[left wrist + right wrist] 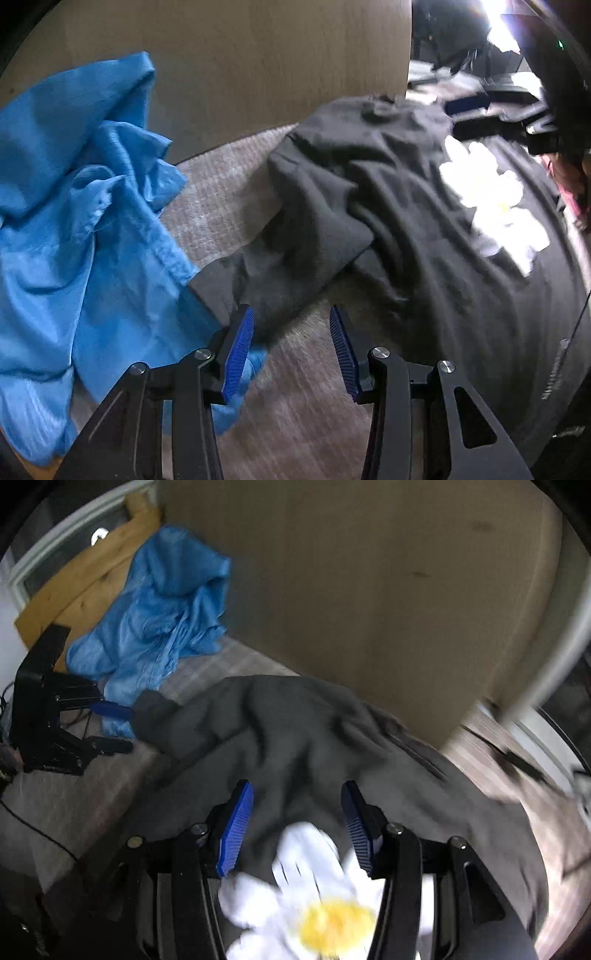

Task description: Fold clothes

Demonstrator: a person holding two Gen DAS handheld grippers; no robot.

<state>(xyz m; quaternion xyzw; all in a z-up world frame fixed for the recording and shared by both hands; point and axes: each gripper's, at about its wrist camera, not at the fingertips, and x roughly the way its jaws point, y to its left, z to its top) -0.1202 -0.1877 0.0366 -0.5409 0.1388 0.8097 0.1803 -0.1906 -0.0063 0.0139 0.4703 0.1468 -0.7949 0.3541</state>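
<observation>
Pretty dim indoors in both views. We get a blown-out glare patch (502,22) top right of the left wrist view, washing out detail there. Motion blur smears the right wrist view, especially the white and yellow flower print (317,897) and the right edge. Heavy fisheye bending, with dark vignetted corners all round.
</observation>
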